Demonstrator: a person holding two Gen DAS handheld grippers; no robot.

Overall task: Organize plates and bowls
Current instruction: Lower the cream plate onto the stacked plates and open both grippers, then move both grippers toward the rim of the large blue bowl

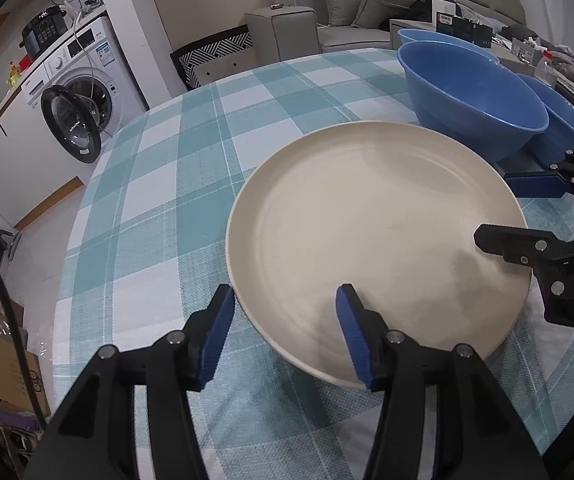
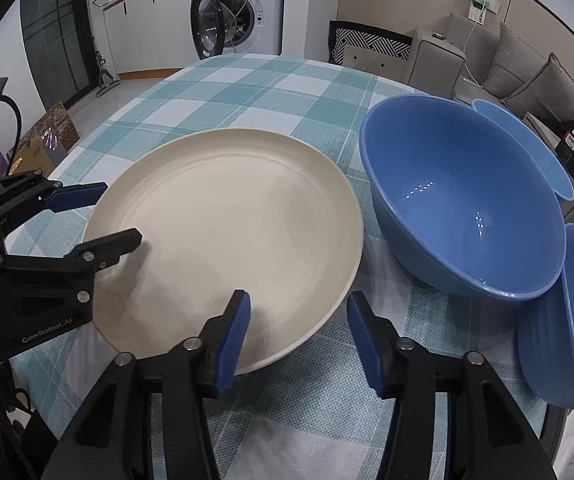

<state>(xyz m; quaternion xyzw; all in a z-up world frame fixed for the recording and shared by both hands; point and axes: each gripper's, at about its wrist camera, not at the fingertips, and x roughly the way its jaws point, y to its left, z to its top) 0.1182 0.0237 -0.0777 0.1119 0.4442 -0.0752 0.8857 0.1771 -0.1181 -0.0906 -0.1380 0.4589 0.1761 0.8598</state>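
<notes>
Left gripper [image 1: 285, 300]: jaws spread wide, straddling the near rim of the cream plate [image 1: 375, 240]. One blue pad sits outside the rim over the cloth, the other over the plate's inner face. Nothing clamped; whether either pad touches the plate cannot be told.

Right gripper [image 2: 299, 306]: jaws likewise apart, straddling the plate [image 2: 223, 232] rim at its own side. Left pad over the plate's interior, right pad outside the rim above the cloth. Not closed on anything.

Each gripper shows in the other's view: the right gripper [image 1: 499, 208] enters from the right of the left wrist view, fingers either side of the plate edge; the left gripper [image 2: 121, 214] enters from the left of the right wrist view, same arrangement.

Plate lies directly ahead of both sets of fingers, on the checked teal-and-white tablecloth [image 2: 247, 92]. It looks tilted, with the edge nearest the right gripper seemingly lifted off the cloth.

Large blue bowl [image 2: 463, 200] just beyond and to the right of the right gripper, close beside the plate rim. Second blue bowl [image 2: 527, 136] behind it; a third blue bowl [image 2: 567, 340] tilted at the far right, against the large one's rim.

Background, beyond the table: washing machine [image 2: 231, 8] with door open, grey sofa [image 2: 527, 68].
</notes>
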